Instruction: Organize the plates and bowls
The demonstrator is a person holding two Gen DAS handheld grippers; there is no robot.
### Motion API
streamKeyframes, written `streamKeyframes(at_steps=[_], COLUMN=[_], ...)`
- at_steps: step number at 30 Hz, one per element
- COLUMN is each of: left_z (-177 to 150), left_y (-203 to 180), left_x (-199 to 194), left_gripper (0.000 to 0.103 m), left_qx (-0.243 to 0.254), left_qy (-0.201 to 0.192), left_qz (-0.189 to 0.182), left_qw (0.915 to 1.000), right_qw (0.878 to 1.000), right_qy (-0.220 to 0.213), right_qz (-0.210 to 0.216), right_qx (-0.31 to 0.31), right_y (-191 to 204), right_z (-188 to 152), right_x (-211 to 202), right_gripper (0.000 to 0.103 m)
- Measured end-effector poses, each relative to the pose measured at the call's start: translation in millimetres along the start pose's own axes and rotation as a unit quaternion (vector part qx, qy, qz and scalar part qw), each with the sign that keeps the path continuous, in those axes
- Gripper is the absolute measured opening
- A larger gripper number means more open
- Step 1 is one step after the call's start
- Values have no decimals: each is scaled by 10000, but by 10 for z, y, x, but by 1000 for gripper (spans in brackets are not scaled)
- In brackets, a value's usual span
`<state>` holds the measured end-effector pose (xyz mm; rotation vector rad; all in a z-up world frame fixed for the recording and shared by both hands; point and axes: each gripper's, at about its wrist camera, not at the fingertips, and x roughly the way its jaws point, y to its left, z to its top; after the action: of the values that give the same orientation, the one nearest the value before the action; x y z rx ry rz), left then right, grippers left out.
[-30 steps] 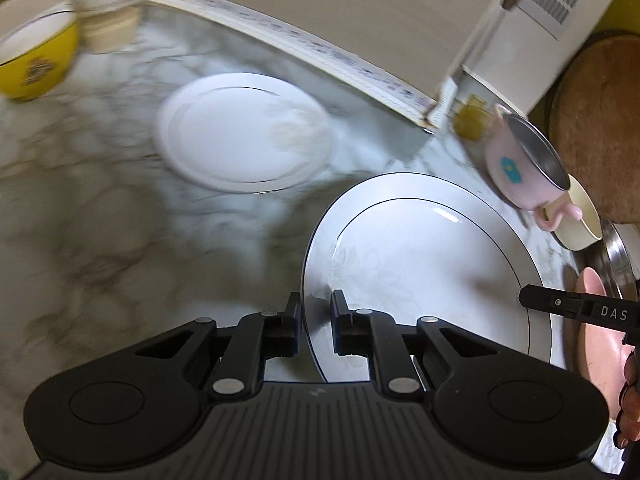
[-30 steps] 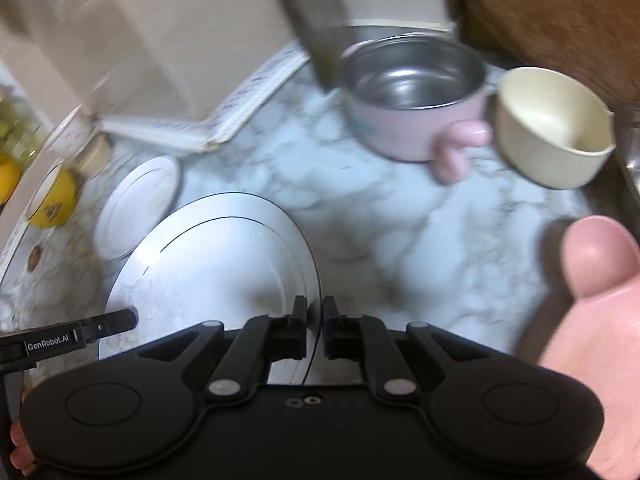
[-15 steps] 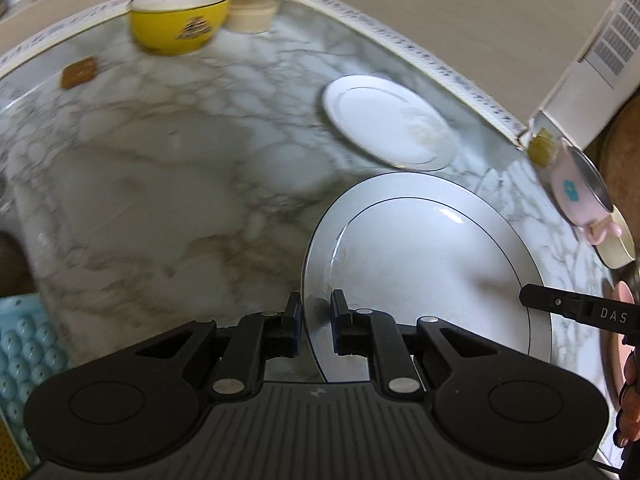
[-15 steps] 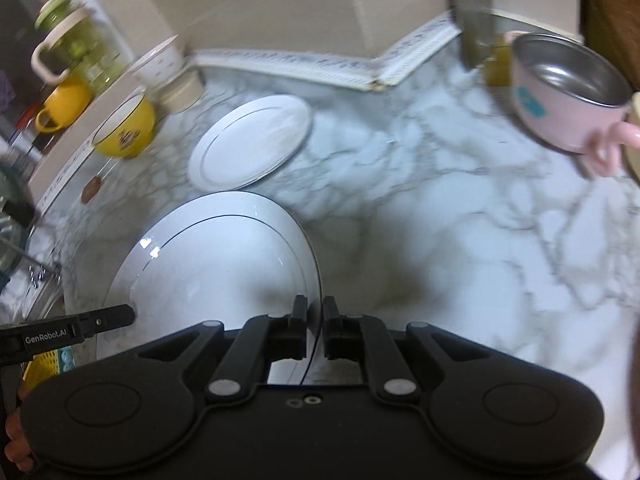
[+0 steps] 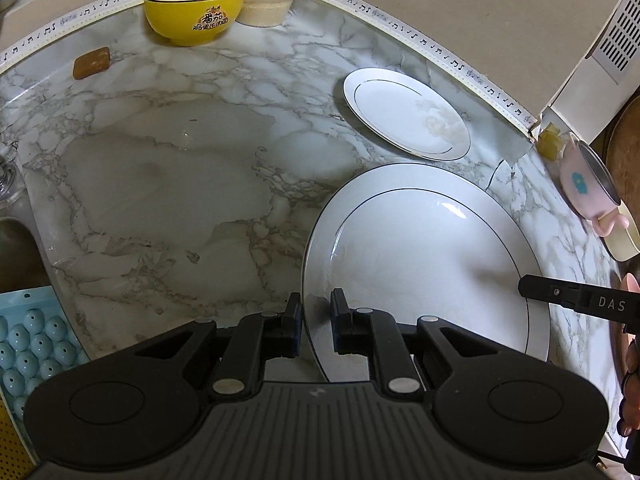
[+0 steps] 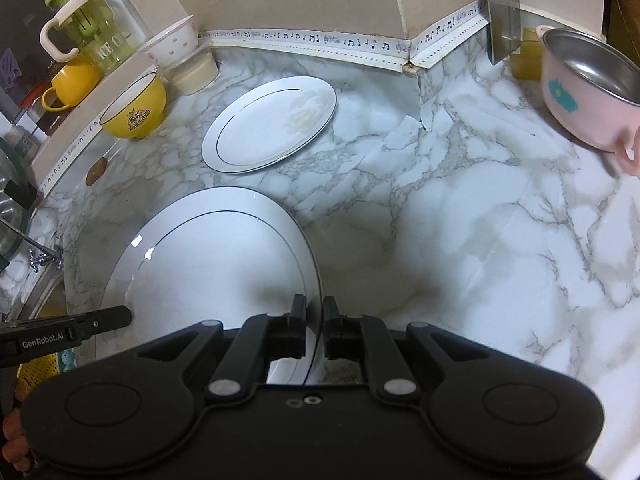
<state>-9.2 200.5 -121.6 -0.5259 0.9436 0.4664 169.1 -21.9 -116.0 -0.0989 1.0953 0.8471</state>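
**Two tools hold one big plate over the desk**

The big white plate (image 5: 424, 264) has a thin dark ring near its edge; it is held by both tools at once, one on each side of its rim; the left tool (image 5: 316, 320) pinches the rim at about 8 o'clock of the plate in the left wrist view; the right tool (image 6: 315, 322) pinches the rim at about 4 o'clock of the plate in the right wrist view; each tool's fingers are pressed close on the thin rim.

At 12 o'clock from the big plate lies a small white plate (image 5: 404, 114) flat on the marble desk (image 5: 168, 184); the two plates look near but I cannot tell if they touch.

Farther out, at 10 o'clock in the left wrist view, a yellow bowl (image 5: 195, 10) stands upright by the wall; just beside it at its 3 o'clock is a white bowl with pink dots (image 6: 172, 46) sitting on a small tub (image 5: 266, 6); a small brown block (image 5: 91, 62) lies at the yellow bowl's 8 o'clock.

At 3 o'clock from the big plate a pink pot (image 6: 588, 92) with a shiny metal inside stands on the desk; a cream cup (image 5: 624, 242) is right next to it.

On the ledge at 10 o'clock in the right wrist view stand a green bottle (image 6: 86, 26) and a yellow mug (image 6: 72, 82).
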Motion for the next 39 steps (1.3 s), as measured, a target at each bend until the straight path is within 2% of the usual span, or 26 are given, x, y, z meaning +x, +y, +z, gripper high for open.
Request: streamKeyframes(at_steps=[3, 7, 11, 15, 18, 24, 28, 29, 32, 33, 34, 39], left_z=[9, 3, -7, 1, 48, 213, 321, 355, 434, 453, 474, 615], left_y=[9, -20, -43, -42, -9, 8, -58, -72, -132, -159, -188, -325], left_x=[7, -5, -39, -151, -253, -367, -416, -419, -427, -433, -445, -397], left_gripper=[13, 14, 14, 14, 14, 14, 15, 17, 42, 54, 59, 60], left_qx=[45, 198, 359, 559, 593, 569, 653, 667, 735, 772, 815, 1036], left_qy=[11, -18, -67, -262, -395, -620, -817, -839, -962, -1034, -1121, -1218], left_qz=[-24, 25, 93, 269, 317, 243, 279, 255, 240, 238, 237, 215], left_qw=[10000, 9998, 9993, 9977, 9970, 9962, 9941, 9939, 9923, 9914, 9901, 9869], right_qw=[10000, 9998, 9997, 9995, 9992, 9984, 9980, 9978, 9968, 9965, 9962, 9942], right_qy=[4, -64, -55, -127, -214, -344, -439, -472, -590, -625, -655, -775], right_qz=[-48, -124, -196, -250, -271, -357, -360, -349, -423, -433, -444, -572], right_qx=[-17, -117, -111, -167, -181, -274, -294, -292, -321, -339, -367, -479], right_y=[14, 37, 6, -2, 3, 31, 69, 80, 125, 135, 148, 213], right_z=[0, 18, 39, 68, 104, 199, 282, 300, 371, 394, 417, 516], right_x=[1, -34, -68, -136, -194, -267, -315, -329, -359, -366, -368, -346], right_gripper=[10, 19, 21, 25, 34, 39, 47, 50, 59, 60, 63, 72])
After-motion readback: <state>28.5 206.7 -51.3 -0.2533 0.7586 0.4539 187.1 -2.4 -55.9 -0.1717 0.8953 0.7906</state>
